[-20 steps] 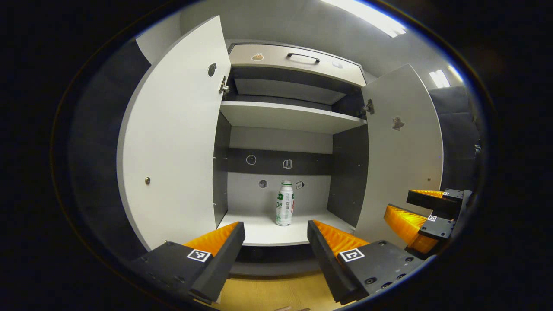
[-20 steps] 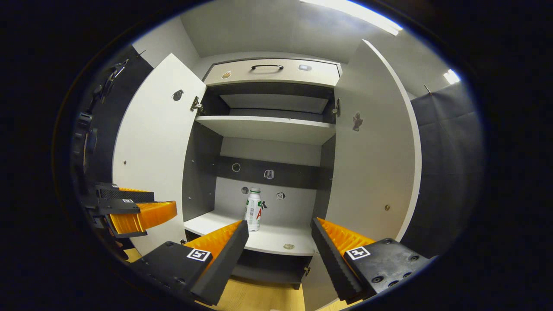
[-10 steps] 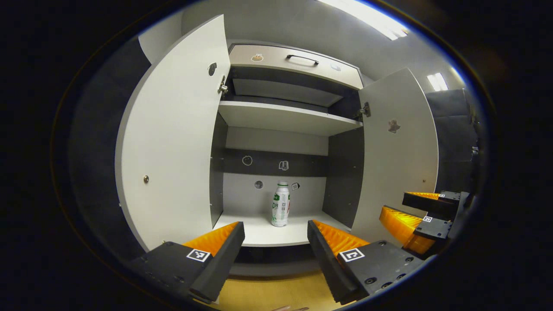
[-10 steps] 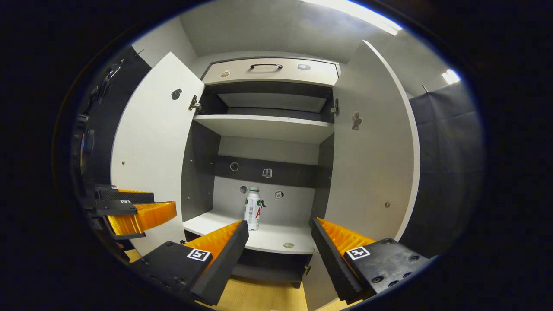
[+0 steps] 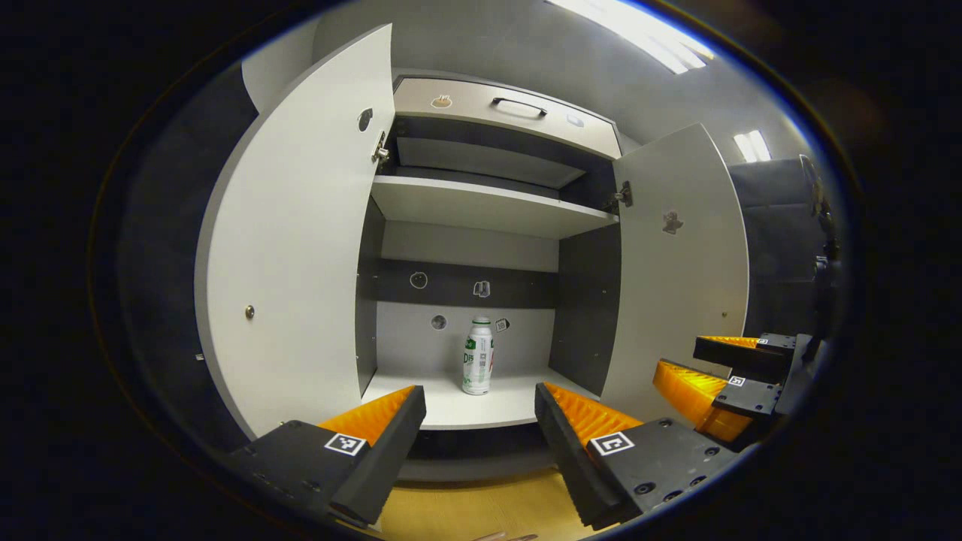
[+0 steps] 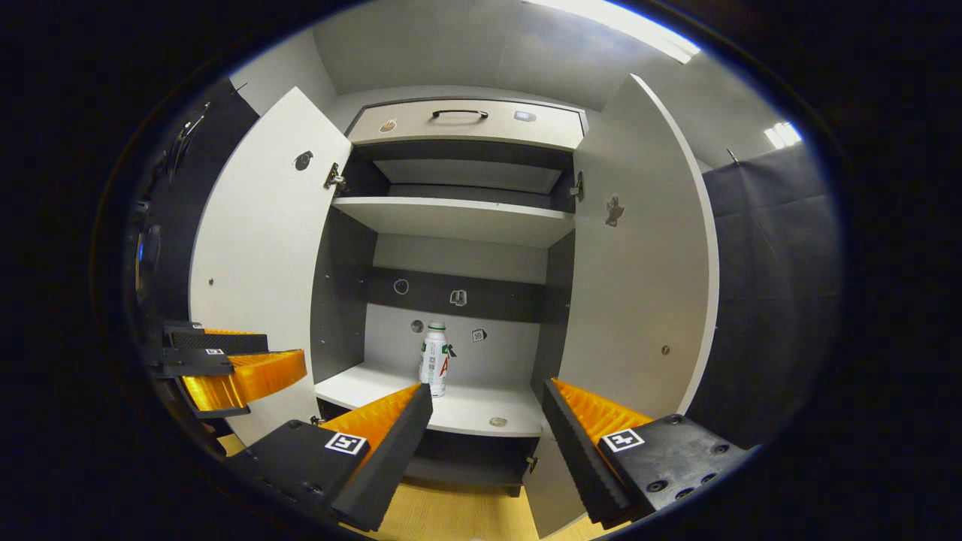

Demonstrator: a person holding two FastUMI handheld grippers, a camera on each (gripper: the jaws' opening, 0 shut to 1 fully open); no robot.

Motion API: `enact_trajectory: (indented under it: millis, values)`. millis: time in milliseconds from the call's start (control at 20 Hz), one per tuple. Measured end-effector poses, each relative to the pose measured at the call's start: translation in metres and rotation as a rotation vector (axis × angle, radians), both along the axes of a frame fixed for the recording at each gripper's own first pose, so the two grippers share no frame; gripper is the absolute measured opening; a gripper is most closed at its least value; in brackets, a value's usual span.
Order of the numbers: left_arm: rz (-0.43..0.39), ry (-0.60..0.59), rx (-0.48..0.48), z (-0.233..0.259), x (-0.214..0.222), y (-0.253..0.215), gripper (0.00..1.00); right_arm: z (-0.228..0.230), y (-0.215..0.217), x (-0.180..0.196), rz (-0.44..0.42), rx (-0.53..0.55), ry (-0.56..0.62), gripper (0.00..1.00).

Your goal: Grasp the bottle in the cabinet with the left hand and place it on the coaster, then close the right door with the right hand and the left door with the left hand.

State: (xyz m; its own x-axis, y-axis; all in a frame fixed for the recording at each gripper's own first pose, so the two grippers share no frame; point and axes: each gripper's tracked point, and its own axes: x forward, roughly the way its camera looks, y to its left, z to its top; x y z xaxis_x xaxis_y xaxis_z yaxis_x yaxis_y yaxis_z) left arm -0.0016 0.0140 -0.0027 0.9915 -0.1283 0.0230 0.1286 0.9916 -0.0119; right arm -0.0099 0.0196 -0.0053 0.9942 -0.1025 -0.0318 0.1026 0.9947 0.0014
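A white bottle [image 5: 476,366] with a green label stands upright on the cabinet's lower shelf [image 5: 458,409], near the back wall; it also shows in the right gripper view [image 6: 434,368]. Both doors are swung open: the left door [image 5: 297,240] [image 6: 259,255] and the right door [image 5: 680,267] [image 6: 642,255]. My left gripper [image 5: 479,421] is open in front of the shelf, short of the bottle, with nothing between its fingers. My right gripper [image 6: 487,421] is open too, and appears at the right of the left gripper view [image 5: 718,372]. A small round disc [image 6: 497,422] lies on the shelf front.
An upper shelf [image 5: 488,204] spans the cabinet, with a drawer [image 5: 503,113] and black handle above it. Small stickers dot the back wall. Yellow wooden floor [image 5: 466,511] lies below the cabinet. Dark cloth walls stand on both sides.
Both views have drifted slightly right, so the cabinet and bottle sit a little further left in frame. Both grippers stay open.
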Motion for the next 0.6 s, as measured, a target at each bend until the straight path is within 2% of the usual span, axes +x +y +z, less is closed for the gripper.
enact_trajectory:
  millis: [200,250,350,600]
  values:
    - [-0.056,0.000,0.035,-0.004,0.005,-0.005,0.93,-0.006,0.003,-0.005,-0.034,0.005,0.012,0.97]
    - [-0.072,0.001,0.041,-0.005,0.008,-0.007,0.93,-0.010,0.002,-0.007,-0.046,0.001,0.018,0.94]
    - [-0.106,-0.003,0.044,-0.007,0.018,-0.014,0.93,-0.016,-0.002,-0.009,-0.065,-0.023,0.029,0.98]
    - [-0.119,-0.009,0.066,-0.010,0.080,-0.029,0.92,-0.016,-0.015,0.018,-0.046,-0.021,0.008,0.97]
